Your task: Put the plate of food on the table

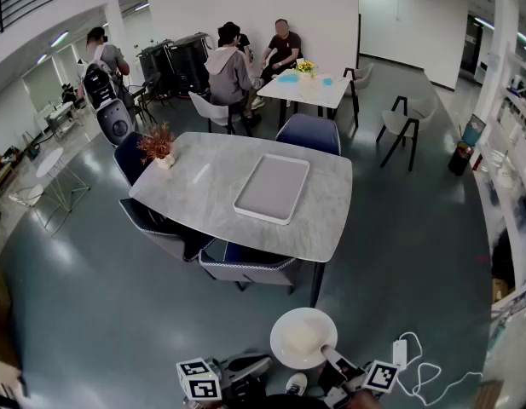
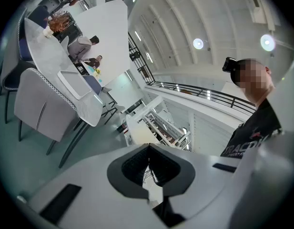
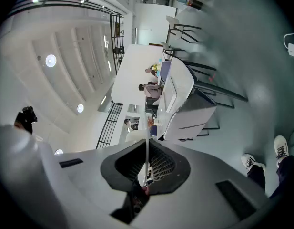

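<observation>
A white round plate [image 1: 303, 337] with a pale heap of food hangs low above the floor, on the near side of the grey marble table [image 1: 203, 181]. My right gripper [image 1: 327, 351] is shut on the plate's right rim. In the right gripper view that rim shows as a thin white edge [image 3: 147, 159] pinched between the jaws. My left gripper [image 1: 263, 363] sits just left of the plate, its jaws shut [image 2: 147, 148] with nothing between them. The plate [image 2: 138, 131] shows just beyond them.
A white tray [image 1: 272, 187] lies on the table, and a small flower pot [image 1: 158, 147] stands at its left end. Chairs [image 1: 245, 267] are tucked along the near side. Several people sit at a far table [image 1: 303, 88]. A power strip with cable [image 1: 400, 352] lies on the floor at right.
</observation>
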Action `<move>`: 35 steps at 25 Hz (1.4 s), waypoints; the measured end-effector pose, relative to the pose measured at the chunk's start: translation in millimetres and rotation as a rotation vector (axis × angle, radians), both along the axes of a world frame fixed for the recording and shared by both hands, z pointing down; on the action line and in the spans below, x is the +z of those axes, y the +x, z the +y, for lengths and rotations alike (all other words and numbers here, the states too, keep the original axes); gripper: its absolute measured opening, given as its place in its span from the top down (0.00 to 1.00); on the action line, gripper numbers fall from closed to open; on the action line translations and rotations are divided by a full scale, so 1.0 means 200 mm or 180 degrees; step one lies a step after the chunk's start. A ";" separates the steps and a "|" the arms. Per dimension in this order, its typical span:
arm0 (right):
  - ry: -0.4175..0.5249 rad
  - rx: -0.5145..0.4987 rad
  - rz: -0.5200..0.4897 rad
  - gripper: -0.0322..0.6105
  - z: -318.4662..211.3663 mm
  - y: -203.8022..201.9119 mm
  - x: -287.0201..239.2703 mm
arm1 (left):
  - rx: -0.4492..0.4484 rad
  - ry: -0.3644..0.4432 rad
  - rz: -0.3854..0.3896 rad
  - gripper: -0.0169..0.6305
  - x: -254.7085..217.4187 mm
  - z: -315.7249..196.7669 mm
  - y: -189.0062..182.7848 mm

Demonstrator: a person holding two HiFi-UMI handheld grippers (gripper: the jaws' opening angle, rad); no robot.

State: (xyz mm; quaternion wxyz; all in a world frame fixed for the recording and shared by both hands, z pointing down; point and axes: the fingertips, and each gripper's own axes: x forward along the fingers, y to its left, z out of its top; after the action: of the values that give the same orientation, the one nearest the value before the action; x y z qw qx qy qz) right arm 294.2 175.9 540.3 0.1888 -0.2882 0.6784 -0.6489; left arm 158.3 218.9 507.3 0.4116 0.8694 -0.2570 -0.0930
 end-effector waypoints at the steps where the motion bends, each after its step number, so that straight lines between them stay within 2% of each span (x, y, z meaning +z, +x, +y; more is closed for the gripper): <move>1: 0.0015 -0.0006 0.0004 0.92 0.00 0.00 0.00 | -0.0004 0.0001 0.0001 0.96 0.00 0.00 0.00; 24: 0.0065 0.0087 -0.0127 0.92 -0.06 0.02 -0.02 | -0.0083 0.0008 -0.0055 0.97 -0.03 0.02 -0.02; 31: 0.0067 0.0042 -0.0164 0.92 -0.10 -0.11 -0.05 | -0.0188 0.0001 -0.0059 0.97 -0.03 0.00 -0.17; 35: 0.0019 0.0170 -0.0169 0.92 -0.14 -0.21 -0.03 | -0.0072 0.0017 -0.0049 0.96 -0.01 -0.07 -0.28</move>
State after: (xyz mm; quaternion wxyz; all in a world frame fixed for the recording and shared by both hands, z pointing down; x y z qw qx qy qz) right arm 252.6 148.7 534.6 0.2249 -0.2883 0.6671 -0.6491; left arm 101.4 204.5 504.9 0.4062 0.8683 -0.2698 -0.0916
